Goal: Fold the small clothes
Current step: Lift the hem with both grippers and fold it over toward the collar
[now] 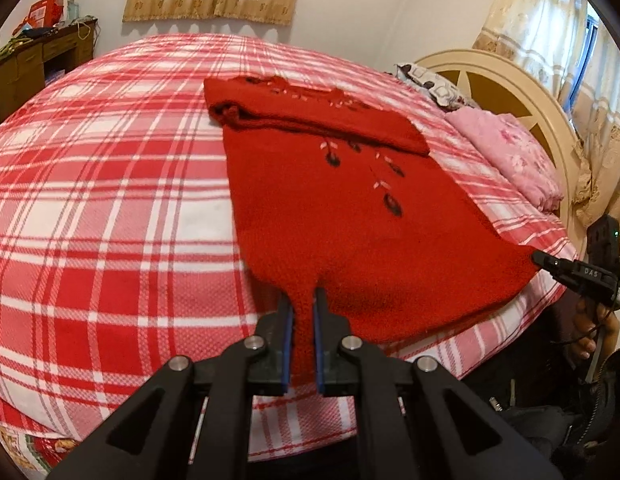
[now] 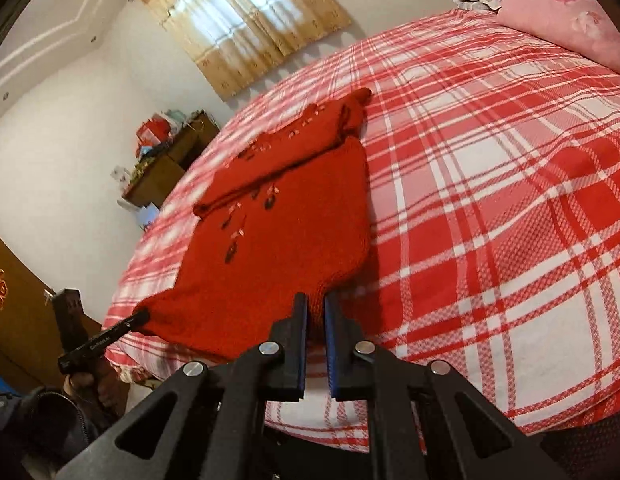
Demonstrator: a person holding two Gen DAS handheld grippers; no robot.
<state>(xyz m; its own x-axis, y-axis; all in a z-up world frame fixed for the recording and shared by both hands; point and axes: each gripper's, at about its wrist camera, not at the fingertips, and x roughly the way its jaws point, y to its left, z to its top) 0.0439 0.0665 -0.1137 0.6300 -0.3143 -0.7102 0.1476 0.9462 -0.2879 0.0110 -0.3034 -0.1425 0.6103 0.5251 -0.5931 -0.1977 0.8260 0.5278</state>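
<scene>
You have the red knitted sweater [image 1: 341,208] lying flat on the plaid bedspread [image 1: 110,208], its sleeves already laid across the chest at the far end, towards twelve o'clock from your left wrist camera; the hem is at the near edge of the bed, and that is what you are holding. Your left gripper [image 1: 304,320] is clenched on one bottom corner, red knit pinched between its blue pads; your right gripper [image 2: 315,320] is clenched on the other corner, and from the left camera you can see it at about four o'clock with the corner drawn out into a point.

The step in hand looks like carrying the hem up and over to meet the shoulders; to do it well, lift both corners together and keep them level, so the hem stays a straight line and does not sag in the middle; keep a light tension between the two hands, enough to stop a belly forming, not so much that the knit stretches out of shape. Travel towards twelve o'clock in one smooth arc; aim the hem just short of the folded sleeves so the edges line up; let go only once the cloth rests flat.

The pink pillow [image 1: 509,156] at two o'clock is well apart; it should not interfere.
</scene>
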